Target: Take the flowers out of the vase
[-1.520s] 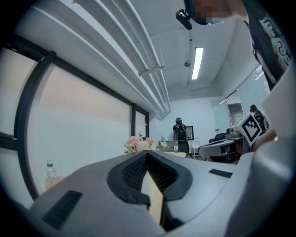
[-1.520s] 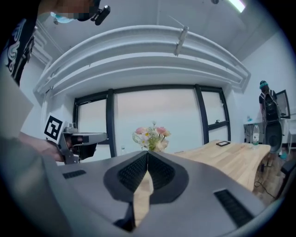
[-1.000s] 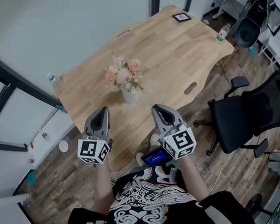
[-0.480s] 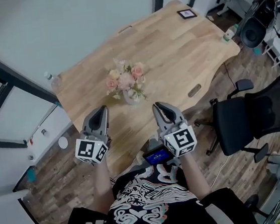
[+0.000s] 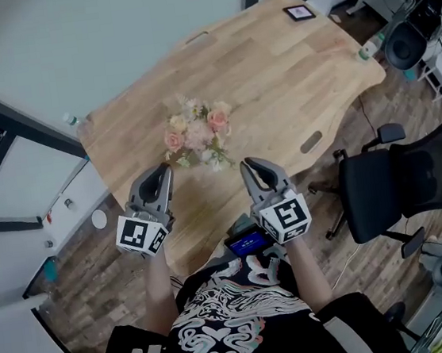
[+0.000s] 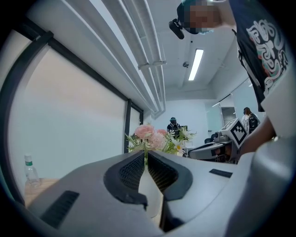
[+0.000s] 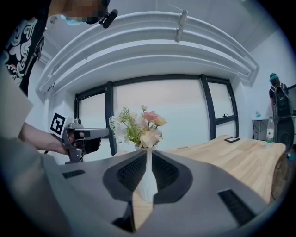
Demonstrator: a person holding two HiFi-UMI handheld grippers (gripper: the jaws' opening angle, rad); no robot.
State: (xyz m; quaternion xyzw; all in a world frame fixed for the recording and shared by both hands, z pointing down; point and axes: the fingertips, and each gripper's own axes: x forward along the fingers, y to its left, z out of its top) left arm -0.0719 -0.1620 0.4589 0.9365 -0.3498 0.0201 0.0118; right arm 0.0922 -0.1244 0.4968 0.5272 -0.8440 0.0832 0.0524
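Table (image 5: 288,67) bears flowers (image 5: 196,135) ahead, between closed, empty left gripper (image 5: 161,170) and right gripper (image 5: 249,163).

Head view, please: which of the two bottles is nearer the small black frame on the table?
The bottle at the right edge of the table, near the black frame; the other bottle stands by the left corner.
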